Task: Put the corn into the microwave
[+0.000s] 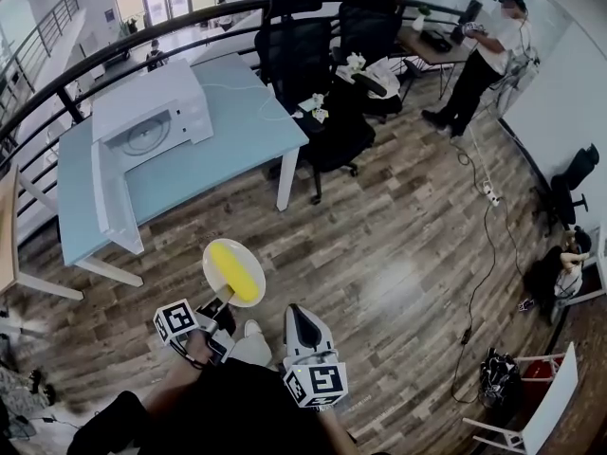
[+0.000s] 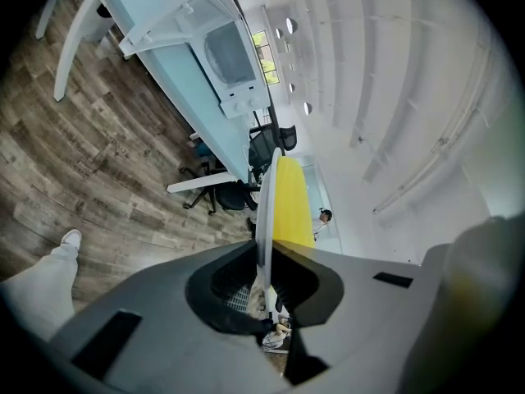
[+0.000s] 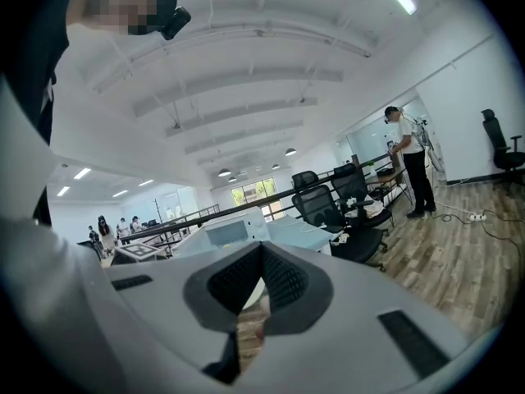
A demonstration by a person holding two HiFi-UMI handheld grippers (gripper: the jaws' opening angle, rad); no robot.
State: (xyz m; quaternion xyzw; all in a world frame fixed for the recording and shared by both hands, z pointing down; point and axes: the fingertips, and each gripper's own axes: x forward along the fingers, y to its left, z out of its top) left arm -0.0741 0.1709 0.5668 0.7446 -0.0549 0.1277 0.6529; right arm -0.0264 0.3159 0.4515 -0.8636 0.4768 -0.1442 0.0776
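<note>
A yellow corn cob (image 1: pixel 238 270) lies on a white plate (image 1: pixel 217 257). My left gripper (image 1: pixel 220 303) is shut on the plate's near rim and holds it over the wooden floor. In the left gripper view the plate (image 2: pixel 264 220) stands edge-on between the jaws, with the corn (image 2: pixel 292 208) on its right side. A white microwave (image 1: pixel 152 112) sits on the light blue table (image 1: pixel 242 136) ahead, and its door (image 1: pixel 112 202) hangs open toward me. My right gripper (image 1: pixel 300 315) is beside the plate, jaws together (image 3: pixel 261 254) and empty.
Black office chairs (image 1: pixel 305 64) stand at the table's right end. A curved black railing (image 1: pixel 57 88) runs behind the table. One person (image 1: pixel 486 55) stands at the far right, another sits low by the wall (image 1: pixel 564 268). A cable and power strip (image 1: pixel 489 192) lie on the floor.
</note>
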